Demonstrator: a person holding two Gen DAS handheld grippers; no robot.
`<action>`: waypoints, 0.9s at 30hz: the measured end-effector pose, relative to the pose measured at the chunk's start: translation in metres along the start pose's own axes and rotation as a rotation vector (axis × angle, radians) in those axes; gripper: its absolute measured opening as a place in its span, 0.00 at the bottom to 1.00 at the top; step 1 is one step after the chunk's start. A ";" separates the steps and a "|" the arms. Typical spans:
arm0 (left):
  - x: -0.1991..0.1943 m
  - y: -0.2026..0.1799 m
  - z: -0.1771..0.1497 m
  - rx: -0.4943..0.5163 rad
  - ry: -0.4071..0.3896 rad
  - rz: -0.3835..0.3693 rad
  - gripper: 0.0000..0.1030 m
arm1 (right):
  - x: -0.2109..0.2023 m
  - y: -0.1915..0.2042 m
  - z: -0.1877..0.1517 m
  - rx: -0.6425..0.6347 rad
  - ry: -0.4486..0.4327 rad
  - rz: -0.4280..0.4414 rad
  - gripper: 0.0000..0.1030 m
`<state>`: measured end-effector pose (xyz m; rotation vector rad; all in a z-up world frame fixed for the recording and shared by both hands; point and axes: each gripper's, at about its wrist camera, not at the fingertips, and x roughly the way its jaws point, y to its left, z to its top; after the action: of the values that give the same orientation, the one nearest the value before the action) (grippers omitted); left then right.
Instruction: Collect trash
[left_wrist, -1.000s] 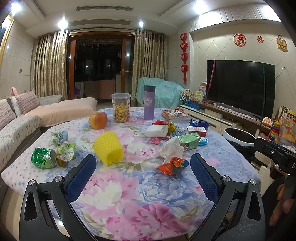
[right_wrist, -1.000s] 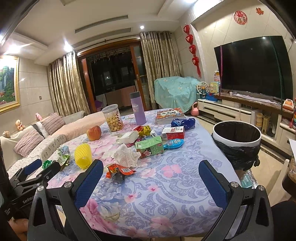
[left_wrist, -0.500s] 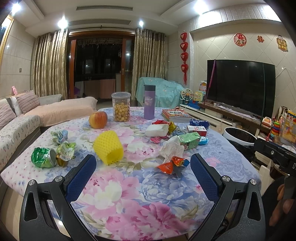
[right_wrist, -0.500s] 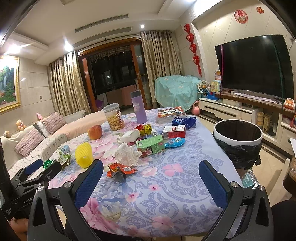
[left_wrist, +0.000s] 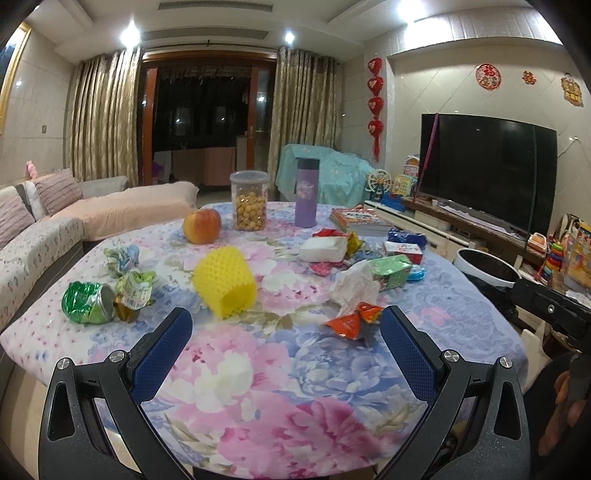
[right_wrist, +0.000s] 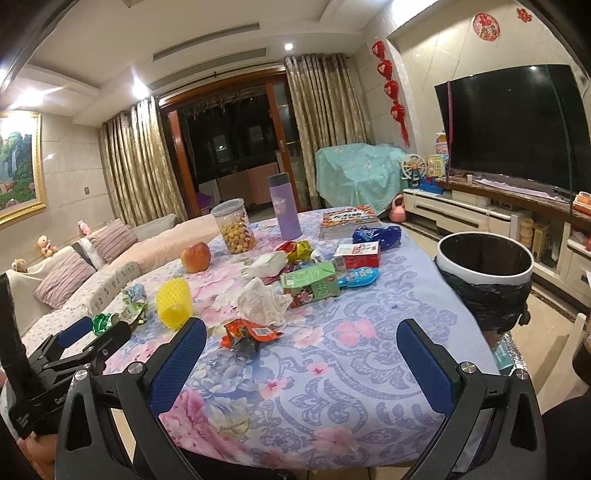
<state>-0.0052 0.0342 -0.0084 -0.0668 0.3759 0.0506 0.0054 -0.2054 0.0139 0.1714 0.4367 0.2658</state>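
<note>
both tools, left tool (left_wrist: 286, 334) and right tool (right_wrist: 301, 345), gape wide; crumpled orange wrapper (right_wrist: 248, 334) lies between.

Near edge of the tabletop (left_wrist: 280, 417) hidden behind the left hand-held gripper (left_wrist: 286, 354). Trash bin (left_wrist: 484, 263), right of it, shows only its rim past the tabletop. Print on the orange wrapper (right_wrist: 249, 334), ahead of the right hand-held gripper (right_wrist: 301, 360), too small to read.
</note>
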 end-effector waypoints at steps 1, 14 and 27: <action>0.003 0.004 0.000 -0.005 0.009 0.007 1.00 | 0.002 0.002 0.000 -0.002 0.009 0.012 1.00; 0.063 0.051 0.001 -0.058 0.129 0.103 1.00 | 0.069 0.022 -0.003 0.011 0.158 0.140 1.00; 0.138 0.079 0.017 -0.131 0.230 0.090 1.00 | 0.143 0.035 -0.015 0.019 0.308 0.156 0.94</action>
<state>0.1243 0.1193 -0.0475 -0.1862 0.6054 0.1575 0.1158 -0.1294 -0.0483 0.1841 0.7331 0.4439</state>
